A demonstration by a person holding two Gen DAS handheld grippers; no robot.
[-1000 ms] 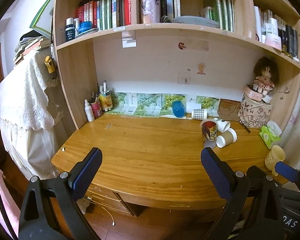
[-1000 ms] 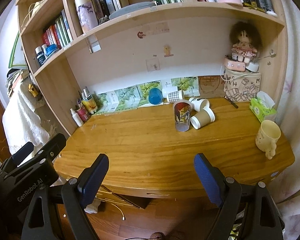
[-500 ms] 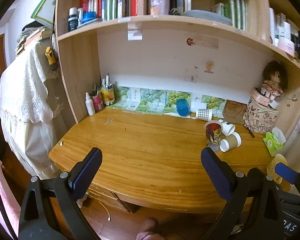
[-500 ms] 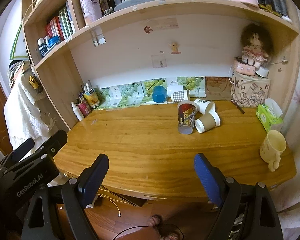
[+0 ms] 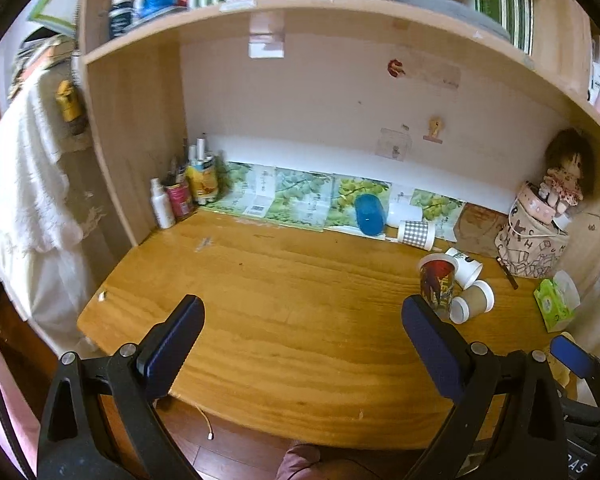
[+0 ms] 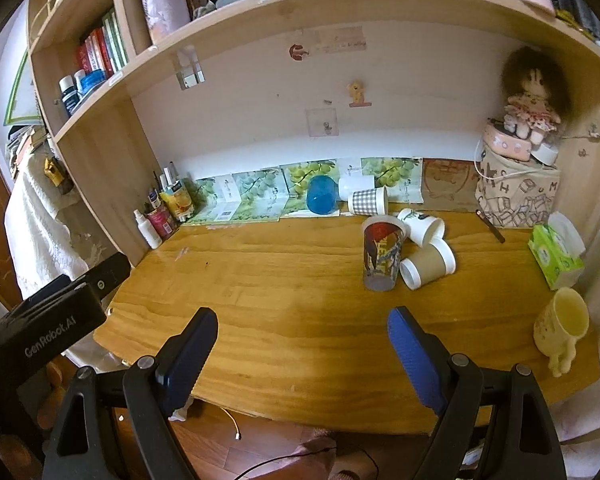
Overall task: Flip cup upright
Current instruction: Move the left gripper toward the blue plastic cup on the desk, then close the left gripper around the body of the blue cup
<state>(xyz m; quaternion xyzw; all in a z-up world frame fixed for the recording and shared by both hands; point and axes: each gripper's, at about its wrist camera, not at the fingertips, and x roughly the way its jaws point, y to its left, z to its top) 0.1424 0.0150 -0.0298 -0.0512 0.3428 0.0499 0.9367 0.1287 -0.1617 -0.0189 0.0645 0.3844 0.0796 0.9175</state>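
Note:
A red printed cup stands upright on the wooden desk; it also shows in the left wrist view. Beside it a brown paper cup and a white paper cup lie on their sides. A blue cup and a checked cup lie on their sides by the back wall. A cream mug stands upright at the right front. My left gripper and right gripper are both open and empty over the desk's front edge.
Bottles and a pen pot stand at the back left corner. A patterned box with a doll and a green tissue pack sit at the right. A shelf of books overhangs the desk. A white cloth hangs left of it.
Both grippers have moved forward, closer to the desk; the cups look larger. Nothing on the desk has moved.

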